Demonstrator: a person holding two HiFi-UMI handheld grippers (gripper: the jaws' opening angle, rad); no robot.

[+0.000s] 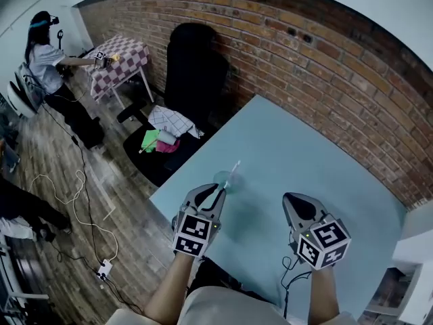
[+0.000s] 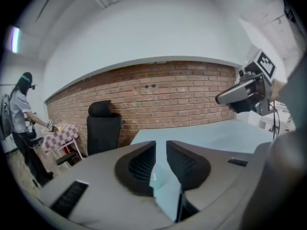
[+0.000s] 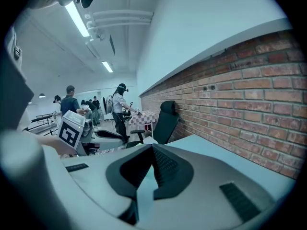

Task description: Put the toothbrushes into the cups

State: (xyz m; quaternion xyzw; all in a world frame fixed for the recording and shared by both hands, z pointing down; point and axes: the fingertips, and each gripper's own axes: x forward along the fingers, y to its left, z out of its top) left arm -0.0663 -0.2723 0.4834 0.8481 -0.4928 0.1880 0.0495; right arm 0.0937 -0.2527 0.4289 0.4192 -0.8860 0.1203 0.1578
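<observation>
A clear cup (image 1: pixel 223 181) stands near the front left edge of the light blue table (image 1: pixel 311 154), and a white toothbrush (image 1: pixel 233 168) leans out of it. My left gripper (image 1: pixel 215 193) hovers just behind the cup, jaws a narrow gap apart with nothing between them. Through that gap in the left gripper view the cup (image 2: pixel 157 176) shows below and ahead of the left gripper (image 2: pixel 160 150). My right gripper (image 1: pixel 292 202) hangs over bare table to the right, its jaws meeting at the tips. The right gripper view shows only table beyond the right gripper (image 3: pixel 153 150).
A brick wall (image 1: pixel 325 66) runs along the table's far side. A black office chair (image 1: pixel 193 66) stands at the table's far left corner, with folded cloths (image 1: pixel 166 131) on a seat beside it. Farther left, a person (image 1: pixel 44 59) works at a checkered table (image 1: pixel 125 56). Cables (image 1: pixel 74 202) trail across the wooden floor.
</observation>
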